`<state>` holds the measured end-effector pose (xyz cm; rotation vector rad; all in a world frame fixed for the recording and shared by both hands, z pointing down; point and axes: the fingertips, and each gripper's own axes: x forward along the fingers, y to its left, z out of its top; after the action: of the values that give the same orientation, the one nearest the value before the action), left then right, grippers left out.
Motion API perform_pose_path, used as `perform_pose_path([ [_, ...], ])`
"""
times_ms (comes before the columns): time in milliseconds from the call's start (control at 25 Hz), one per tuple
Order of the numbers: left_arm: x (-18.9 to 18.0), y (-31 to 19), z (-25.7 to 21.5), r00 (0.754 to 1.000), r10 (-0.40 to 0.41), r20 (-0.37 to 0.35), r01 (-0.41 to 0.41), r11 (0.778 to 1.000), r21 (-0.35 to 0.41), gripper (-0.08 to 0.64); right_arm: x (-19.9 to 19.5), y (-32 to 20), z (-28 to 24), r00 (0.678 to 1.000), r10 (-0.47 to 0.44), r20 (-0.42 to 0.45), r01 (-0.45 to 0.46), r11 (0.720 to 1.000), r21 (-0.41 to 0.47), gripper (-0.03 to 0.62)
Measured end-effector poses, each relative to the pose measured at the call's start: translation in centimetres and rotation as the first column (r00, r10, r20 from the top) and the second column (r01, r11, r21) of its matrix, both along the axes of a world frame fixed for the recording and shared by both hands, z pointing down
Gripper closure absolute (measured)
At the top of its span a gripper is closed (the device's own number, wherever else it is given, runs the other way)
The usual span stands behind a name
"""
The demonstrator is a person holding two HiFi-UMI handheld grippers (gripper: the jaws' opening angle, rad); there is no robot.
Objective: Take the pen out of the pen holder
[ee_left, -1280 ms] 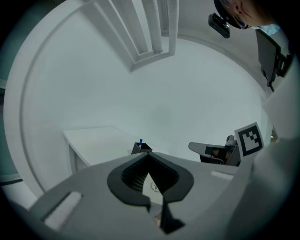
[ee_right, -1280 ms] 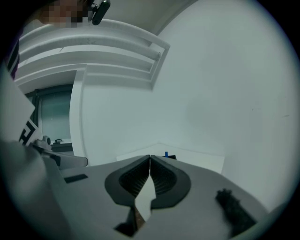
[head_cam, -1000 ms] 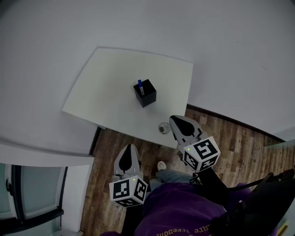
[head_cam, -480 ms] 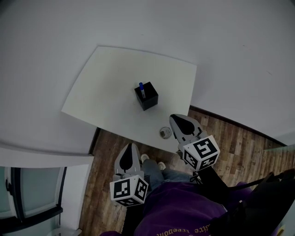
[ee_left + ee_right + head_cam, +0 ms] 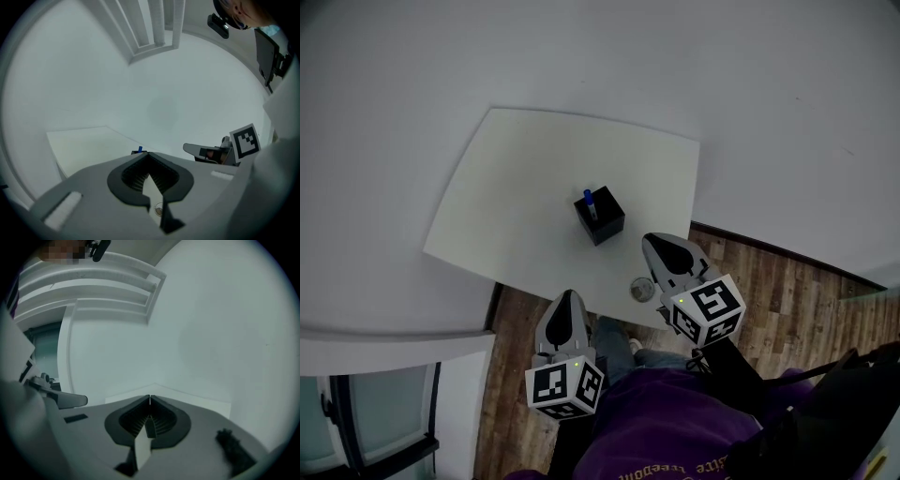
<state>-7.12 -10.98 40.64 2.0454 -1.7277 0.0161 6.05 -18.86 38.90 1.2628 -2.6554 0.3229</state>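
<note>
At left, we hold the left tongs (image 5: 566, 298) above the wooden floor (image 5: 787, 291), just short of the near edge of the white surface (image 5: 516, 187). Their jaws are pressed together with nothing between them. Near the middle of the surface stands the black pen holder (image 5: 602, 220), upright, with the blue pen (image 5: 590, 200) standing inside it, its top rising above the rim. A small round object (image 5: 642, 289) lies by the near edge, just beside the right tongs (image 5: 654, 240). Their jaws are likewise pressed together and empty, and their tip reaches over the surface. Both tongs are apart from the pen holder.
</note>
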Motion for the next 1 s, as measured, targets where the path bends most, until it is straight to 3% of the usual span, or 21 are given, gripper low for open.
perform_pose_path([
  [640,-3.0,-9.3,0.3,0.998,0.065,-0.016,-0.065,0.998,-0.005,0.552,-3.8,-8.6,1.1,0.999,0.044,-0.029,-0.045,0.999,-0.023,0.58],
  [1000,-3.5,-11.9,1.1,0.996,0.084,-0.028,-0.085,0.996,-0.017,0.552,-5.7,-10.6,2.9,0.997,0.002,-0.072,-0.007,0.997,-0.077,0.58],
])
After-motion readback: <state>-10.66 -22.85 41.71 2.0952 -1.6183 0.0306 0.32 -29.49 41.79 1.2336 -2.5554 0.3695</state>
